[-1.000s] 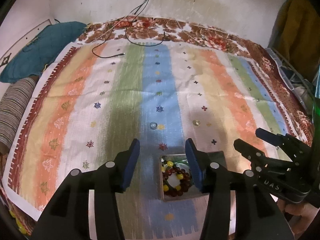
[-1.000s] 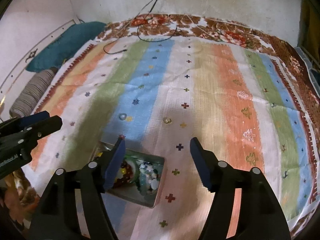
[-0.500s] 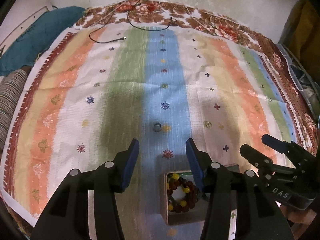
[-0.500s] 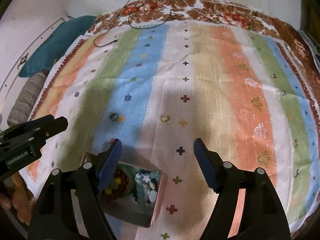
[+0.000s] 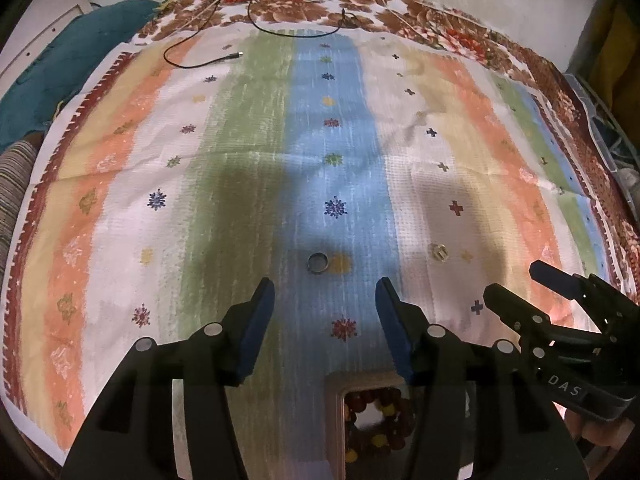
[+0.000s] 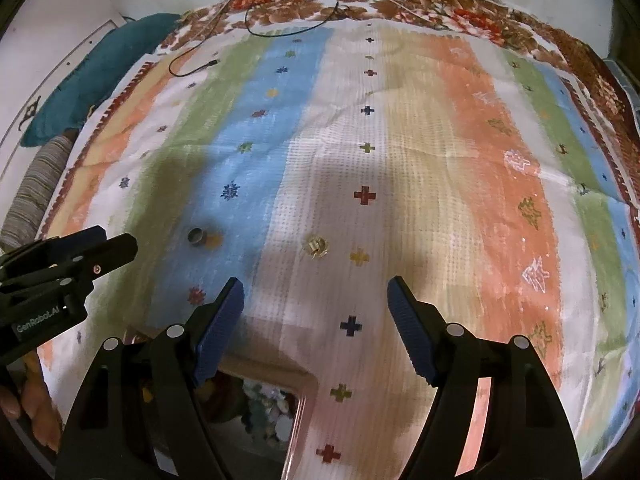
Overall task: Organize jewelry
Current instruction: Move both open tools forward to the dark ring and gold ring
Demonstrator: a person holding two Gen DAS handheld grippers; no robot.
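Both the left hand-held gripper (image 5: pixel 325 314) and right hand-held gripper (image 6: pixel 316 312) are spread and empty above the bedspread (image 5: pixel 248 152), where the silver ring (image 5: pixel 317 262) and gold ring (image 6: pixel 315 247) lie near its front edge, beyond the jewelry box (image 5: pixel 340 408), so a pinch on such small, low rings could slip or snag cloth.

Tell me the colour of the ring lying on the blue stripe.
Dark silvery metal ring, clearest in the left wrist view.

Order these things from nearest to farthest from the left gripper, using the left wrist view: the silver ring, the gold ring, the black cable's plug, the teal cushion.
Measured from the left gripper:
1. Silver ring, on the blue stripe just ahead of the open jaws.
2. Gold ring, ahead and to the right, on the white stripe.
3. Black cable's plug, far ahead on the left.

The teal cushion, far left beyond the cloth's edge, is too close to the plug to rank.
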